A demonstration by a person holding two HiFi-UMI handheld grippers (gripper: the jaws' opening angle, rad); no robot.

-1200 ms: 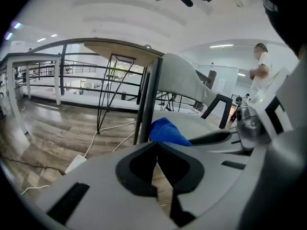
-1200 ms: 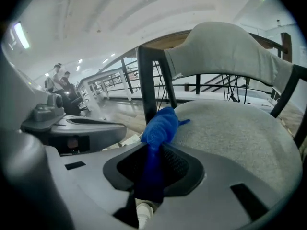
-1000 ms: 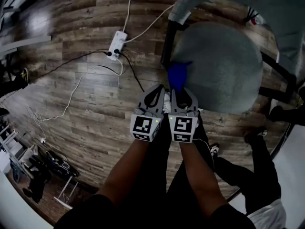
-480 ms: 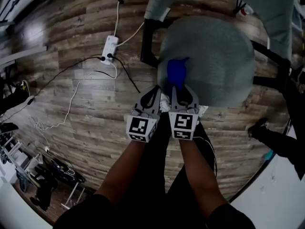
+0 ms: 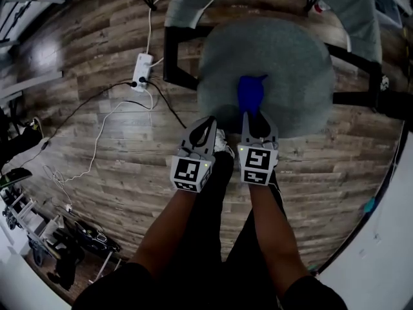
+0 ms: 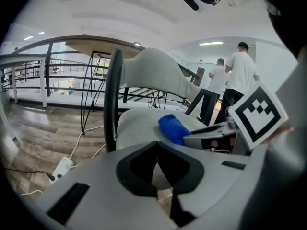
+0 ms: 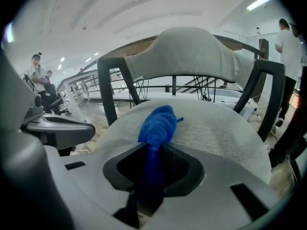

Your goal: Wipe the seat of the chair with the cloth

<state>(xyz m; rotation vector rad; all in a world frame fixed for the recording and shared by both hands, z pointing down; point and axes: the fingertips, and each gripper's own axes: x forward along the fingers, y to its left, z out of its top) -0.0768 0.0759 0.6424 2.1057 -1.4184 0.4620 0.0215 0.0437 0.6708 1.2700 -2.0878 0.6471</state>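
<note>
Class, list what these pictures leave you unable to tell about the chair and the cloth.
1. Underside of the cloth: in the right gripper view it is hidden by the cloth's own bulk, so contact with the seat is unclear.
2. Near edge of the seat: in the head view it is covered by the right gripper.
3. Top of the backrest: cut off by the head view's upper edge.

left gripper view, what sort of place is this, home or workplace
Likely a workplace, perhaps an open office or lab: long railing, ceiling strip light, people standing in the background.
</note>
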